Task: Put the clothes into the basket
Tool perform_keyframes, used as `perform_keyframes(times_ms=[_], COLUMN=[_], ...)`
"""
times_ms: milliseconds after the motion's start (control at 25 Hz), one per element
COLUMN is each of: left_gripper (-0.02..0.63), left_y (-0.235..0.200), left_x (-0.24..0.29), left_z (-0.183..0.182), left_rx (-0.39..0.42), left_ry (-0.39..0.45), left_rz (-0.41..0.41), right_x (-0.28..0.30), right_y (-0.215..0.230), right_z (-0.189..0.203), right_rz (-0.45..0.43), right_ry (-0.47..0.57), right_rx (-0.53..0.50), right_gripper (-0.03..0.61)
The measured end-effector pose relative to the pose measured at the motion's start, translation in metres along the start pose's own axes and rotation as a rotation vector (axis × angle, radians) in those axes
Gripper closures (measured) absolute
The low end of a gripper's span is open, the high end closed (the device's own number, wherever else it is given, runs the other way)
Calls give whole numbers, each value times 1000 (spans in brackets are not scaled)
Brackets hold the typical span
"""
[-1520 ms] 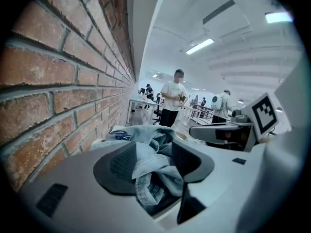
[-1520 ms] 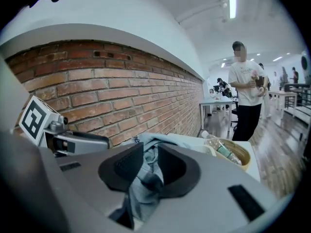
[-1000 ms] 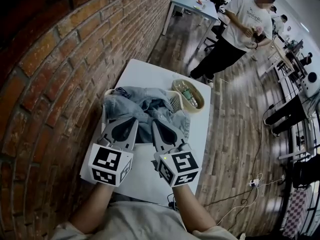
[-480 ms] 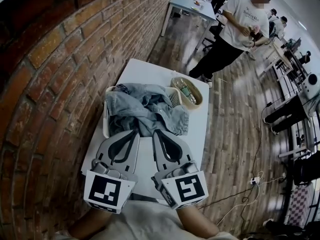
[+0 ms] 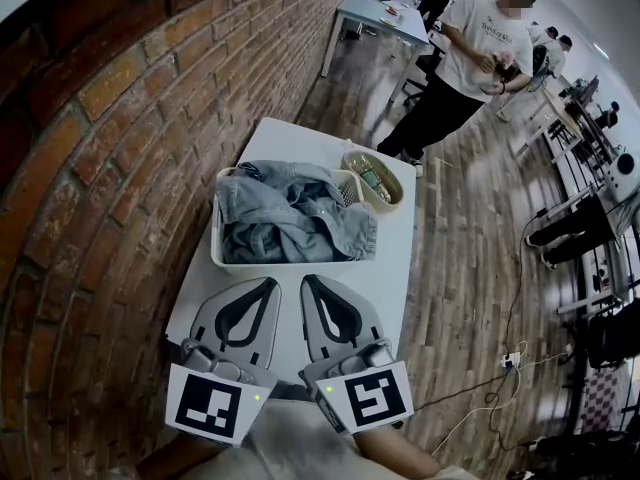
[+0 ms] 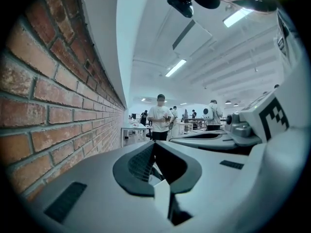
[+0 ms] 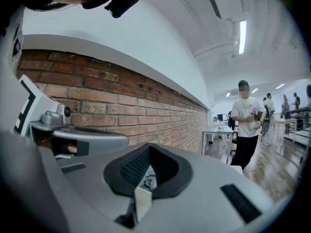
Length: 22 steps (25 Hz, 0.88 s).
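A heap of blue denim clothes [image 5: 290, 218] fills the white basket [image 5: 286, 264] on the white table [image 5: 395, 268]; no cloth hangs over the near rim. Both grippers are held side by side close to my body, a short way in front of the basket. The left gripper [image 5: 269, 283] is shut with nothing in it, and the right gripper [image 5: 308, 281] is shut and empty too. The left gripper view shows its jaws [image 6: 154, 144] pressed together and pointing level across the room. In the right gripper view the jaws [image 7: 148, 147] are likewise pressed together.
A small wicker bowl [image 5: 372, 183] with small items stands at the basket's far right corner. A brick wall [image 5: 120, 168] runs along the table's left side. A person [image 5: 470, 58] stands on the wooden floor beyond the table, with desks behind.
Both grippers have drawn back from the near edge of the clothes toward my body. The denim that lay over the basket's near rim now rests inside it.
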<state>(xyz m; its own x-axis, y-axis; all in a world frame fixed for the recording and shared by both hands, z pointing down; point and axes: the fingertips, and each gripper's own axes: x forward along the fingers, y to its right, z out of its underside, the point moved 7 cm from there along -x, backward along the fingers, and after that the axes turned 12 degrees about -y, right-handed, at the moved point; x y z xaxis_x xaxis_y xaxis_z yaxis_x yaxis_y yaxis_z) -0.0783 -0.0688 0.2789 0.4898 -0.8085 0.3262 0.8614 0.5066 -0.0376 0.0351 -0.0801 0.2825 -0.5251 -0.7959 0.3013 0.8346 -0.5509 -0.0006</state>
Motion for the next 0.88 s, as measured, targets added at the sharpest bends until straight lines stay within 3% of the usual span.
perform_keyframes(times_ms=[560,880], left_gripper=[606,605], left_y=[1,3], left_x=[-19,-21], left_z=[5,38], left_rx=[-13,-17], left_ry=[-4,-19], left_rz=[27,62], right_x=[-13,-15], right_y=[-24,-35], right_z=[2,30], right_rz=[14,52], right_ry=[-19,-28], right_rx=[-5,7], right_gripper=[574,574])
